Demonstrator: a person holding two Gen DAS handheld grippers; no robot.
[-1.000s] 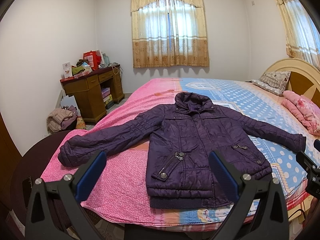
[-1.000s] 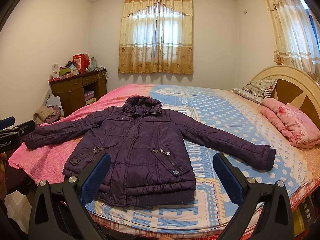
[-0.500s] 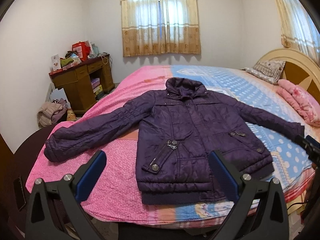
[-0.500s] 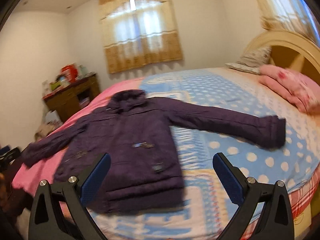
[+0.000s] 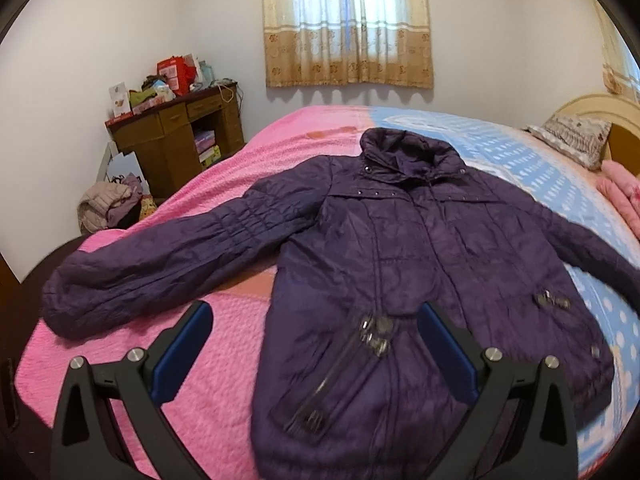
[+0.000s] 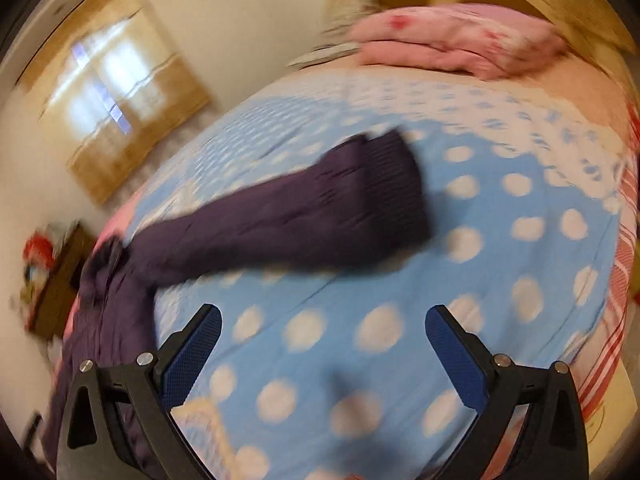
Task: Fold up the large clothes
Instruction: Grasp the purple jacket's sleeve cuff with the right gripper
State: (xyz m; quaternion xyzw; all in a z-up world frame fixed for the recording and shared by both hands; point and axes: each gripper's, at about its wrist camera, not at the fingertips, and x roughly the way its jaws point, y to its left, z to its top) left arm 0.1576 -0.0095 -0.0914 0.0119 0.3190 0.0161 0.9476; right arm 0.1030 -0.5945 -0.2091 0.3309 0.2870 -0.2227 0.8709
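Here one purple jacket (image 5: 420, 264) lies flat; both hand-held grippers, left (image 5: 312, 332) and right (image 6: 322, 330), gape empty.

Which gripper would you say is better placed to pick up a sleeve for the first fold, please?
Probably the right gripper: open and aimed at the sleeve cuff straight ahead. The left gripper, also open, faces the jacket body, its sleeve off to the side.

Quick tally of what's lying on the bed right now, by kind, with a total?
Purple jacket: 1
Patterned pillow: 1
Folded pink blanket: 1
Total: 3, all on the bedspread. Both grippers, left gripper and right gripper, are open and hold nothing.
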